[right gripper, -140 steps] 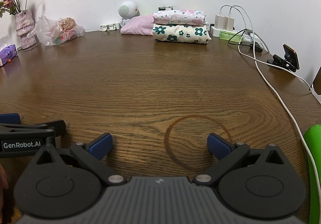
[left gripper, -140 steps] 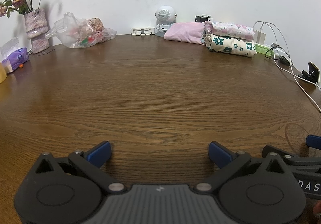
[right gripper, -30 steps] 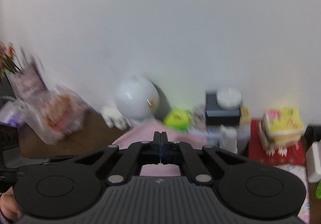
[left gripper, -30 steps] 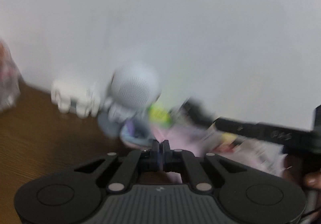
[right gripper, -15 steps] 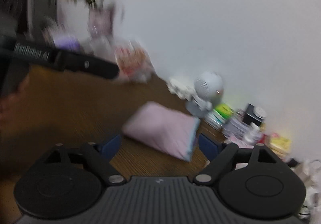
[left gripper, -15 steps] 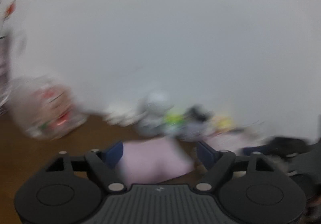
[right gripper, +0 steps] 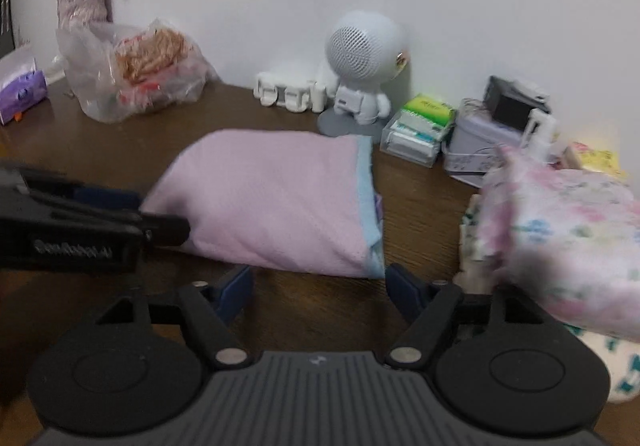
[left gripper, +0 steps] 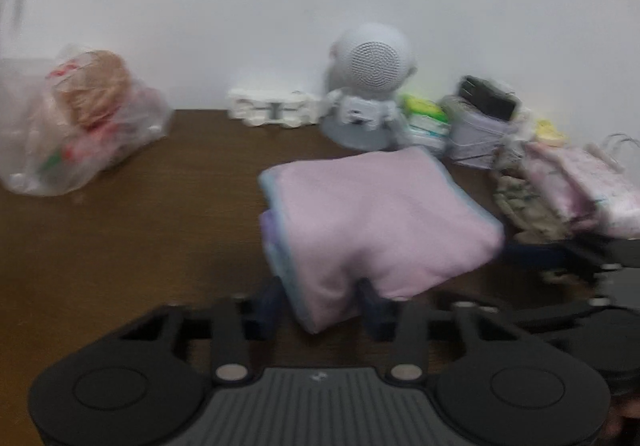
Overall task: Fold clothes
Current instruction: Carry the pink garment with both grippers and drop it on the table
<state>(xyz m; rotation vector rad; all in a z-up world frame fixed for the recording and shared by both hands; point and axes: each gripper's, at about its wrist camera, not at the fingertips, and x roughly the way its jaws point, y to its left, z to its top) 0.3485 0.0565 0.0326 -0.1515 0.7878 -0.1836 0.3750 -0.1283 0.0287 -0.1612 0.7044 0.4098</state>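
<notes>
The left hand-held gripper (left gripper: pixel 320 304) has its jaws spread on either side of the near corner of the folded pink garment (left gripper: pixel 372 222), fingertips flanking the cloth with a gap showing, not clamped. The right hand-held gripper (right gripper: pixel 318 286) sits wide open too, just short of the garment's blue-trimmed edge at 12 o'clock. The pink bundle lies flat on the brown counter (right gripper: pixel 120 134). At 2 o'clock from the right gripper there is a stack of two folded floral garments (right gripper: pixel 568 230), crowding that side. Bare wood lies open at 9 to 10 o'clock. Along the wall stand one white robot-shaped speaker (right gripper: pixel 362 62) and one plastic bag (right gripper: pixel 132 74).
</notes>
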